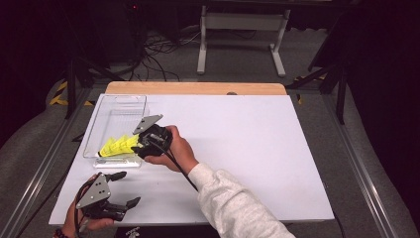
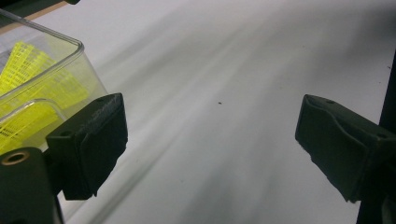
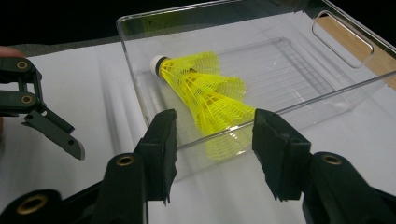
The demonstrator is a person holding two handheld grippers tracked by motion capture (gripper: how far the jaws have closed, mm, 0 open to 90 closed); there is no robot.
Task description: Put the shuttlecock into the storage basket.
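A stack of nested yellow shuttlecocks (image 1: 119, 145) (image 3: 201, 88) with a white cork lies in the near end of a clear plastic tray (image 1: 121, 96) (image 3: 140, 56). My right gripper (image 1: 140, 141) (image 3: 214, 128) hangs over the tray's near wall. It is open, and the wide end of the outermost skirt lies between its jaws without touching the pads. My left gripper (image 1: 130, 187) (image 2: 210, 140) is open over bare white table at the front left, with nothing between its jaws. In the left gripper view the tray (image 2: 70, 44) and the shuttlecocks (image 2: 28, 65) sit at the left.
The white tabletop (image 1: 247, 148) stretches to the right of the tray, with a wooden strip (image 1: 198, 88) along its far edge. The tray has a handle cutout (image 3: 343, 39) in its far wall. The left gripper's jaw (image 3: 51, 128) shows at the left of the right gripper view.
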